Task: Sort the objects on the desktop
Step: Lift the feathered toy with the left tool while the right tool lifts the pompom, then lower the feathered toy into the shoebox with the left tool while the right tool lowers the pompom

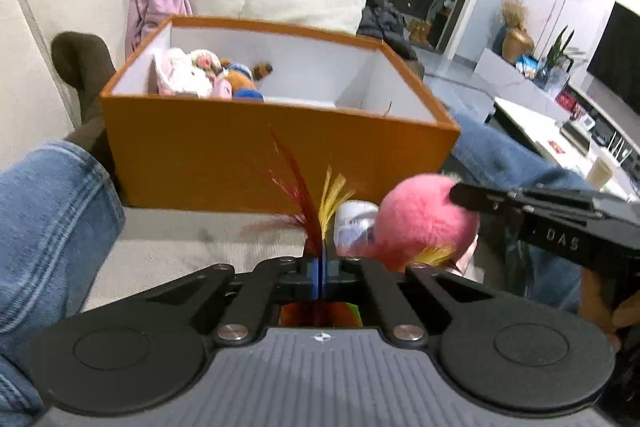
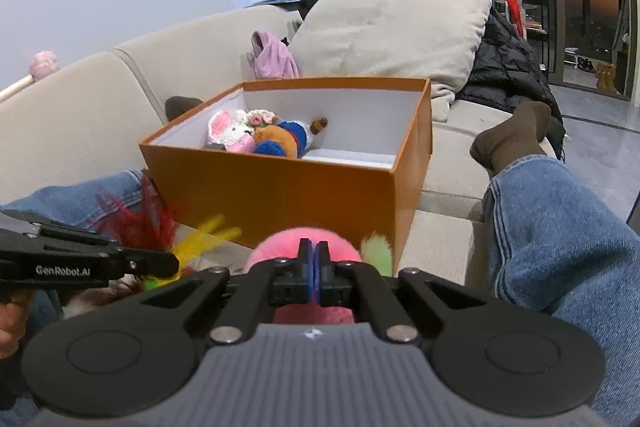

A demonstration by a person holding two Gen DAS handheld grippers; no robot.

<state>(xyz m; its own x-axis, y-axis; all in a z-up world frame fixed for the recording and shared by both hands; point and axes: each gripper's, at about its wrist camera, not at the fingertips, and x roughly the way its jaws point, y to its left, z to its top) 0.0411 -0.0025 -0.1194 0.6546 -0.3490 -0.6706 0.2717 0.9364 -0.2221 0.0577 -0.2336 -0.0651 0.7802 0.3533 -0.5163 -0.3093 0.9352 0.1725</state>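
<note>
**Near the orange box: both grippers clamped**

Near me on the sofa, my left gripper [image 1: 322,259] pinches red feathers [image 1: 296,183]; my right gripper [image 2: 313,263] grips the pink pompom [image 2: 280,245]. Beyond both, the orange box [image 2: 280,187] holds plush toys [image 2: 260,135].

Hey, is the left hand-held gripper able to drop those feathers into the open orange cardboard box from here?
Probably yes: the orange cardboard box stands directly ahead, its top open, nothing between it and the left hand-held gripper.

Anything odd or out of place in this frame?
Yes: both grippers grip one toy. The left gripper pinches its red and yellow feathers; the right gripper is shut on its pink pompom, before the orange box.
</note>
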